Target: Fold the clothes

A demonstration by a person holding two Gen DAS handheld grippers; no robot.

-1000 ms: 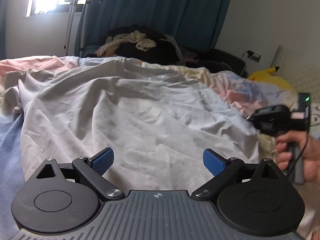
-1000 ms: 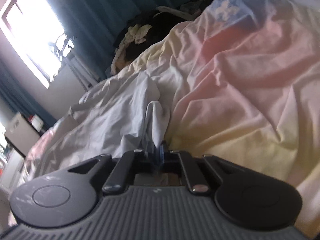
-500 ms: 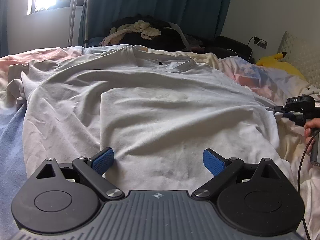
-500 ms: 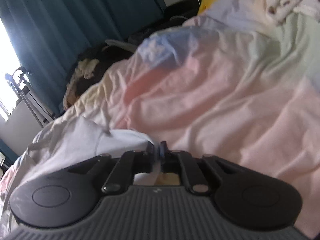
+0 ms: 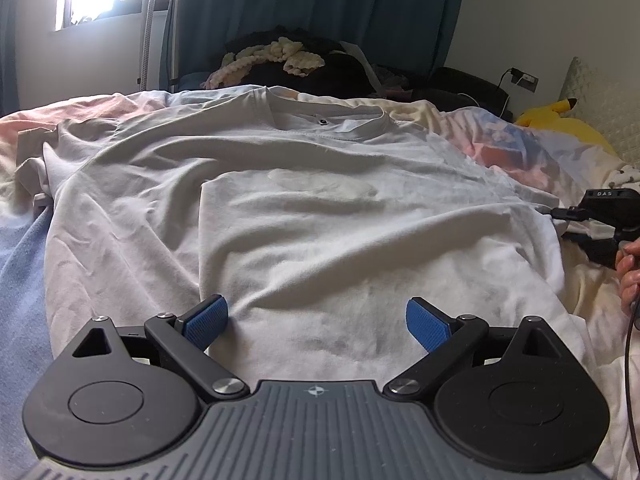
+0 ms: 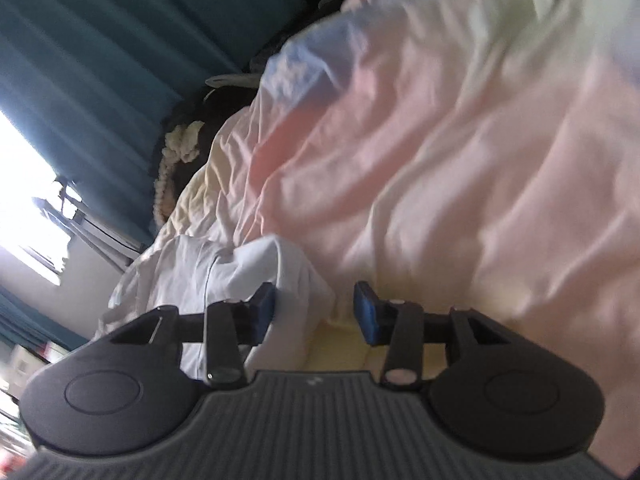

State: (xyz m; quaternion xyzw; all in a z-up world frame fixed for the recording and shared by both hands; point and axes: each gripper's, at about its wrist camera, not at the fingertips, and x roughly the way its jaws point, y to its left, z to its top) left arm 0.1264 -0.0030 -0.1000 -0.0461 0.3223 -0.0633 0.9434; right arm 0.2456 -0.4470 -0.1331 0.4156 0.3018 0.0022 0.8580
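The white shirt (image 5: 304,216) now lies spread flat on the bed (image 5: 20,280), front up, with its collar (image 5: 328,120) at the far side near the curtain (image 5: 320,12). 1 second ago it was still a loose, billowing sheet of cloth; half a second ago it had settled, and now it rests with only soft wrinkles. The left sleeve (image 5: 36,168) is bunched at the far left edge of the bed.

The left gripper (image 5: 316,322) hovers over the near hem with its jaws wide open and nothing between them, as in both earlier pictures.

At the right, the right gripper (image 6: 315,306) has changed most. 1 second ago its jaws were pinched shut on a fold of the shirt. Now they stand partly apart and are closing a little again; the right sleeve edge (image 6: 280,272) lies between them, beside the left pad, but the pads do not press on it. In the left view this gripper sits just beside the shirt's right edge, held by a hand (image 5: 630,276).

I judge that the spreading step is finished and the shirt is released. The folding itself is not yet begun, so the task is at an early stage.
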